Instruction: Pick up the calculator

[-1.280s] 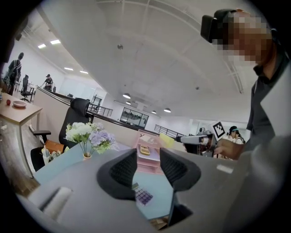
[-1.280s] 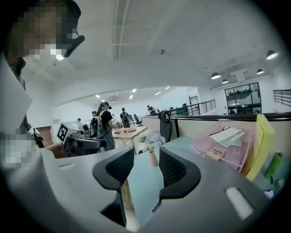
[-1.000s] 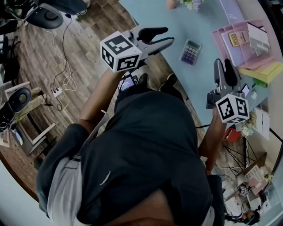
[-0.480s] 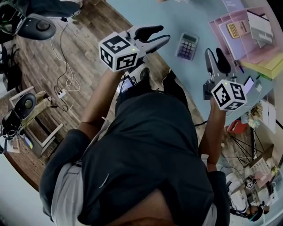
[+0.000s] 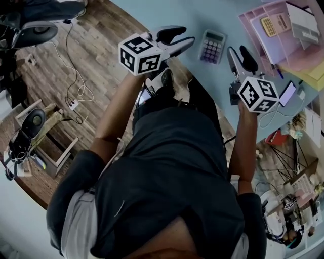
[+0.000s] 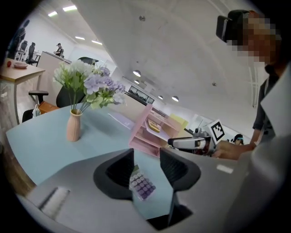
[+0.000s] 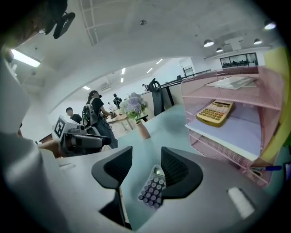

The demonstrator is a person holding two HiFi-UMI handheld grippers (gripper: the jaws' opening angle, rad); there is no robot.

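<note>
Overhead, pale-blue desk (image 5: 202, 15) across the top, pink paper rack (image 5: 250, 35) on its right part. Over the desk's near edge, left tongs (image 5: 187, 40): parted moderately, gripping nothing, touching nothing. Likewise right tongs (image 5: 238, 53), parted about as far, empty, poised in the air. Flat on the desk between the two, near both sets of tips but apart from them: grey calculator (image 5: 212, 46) with purple keys.
</note>
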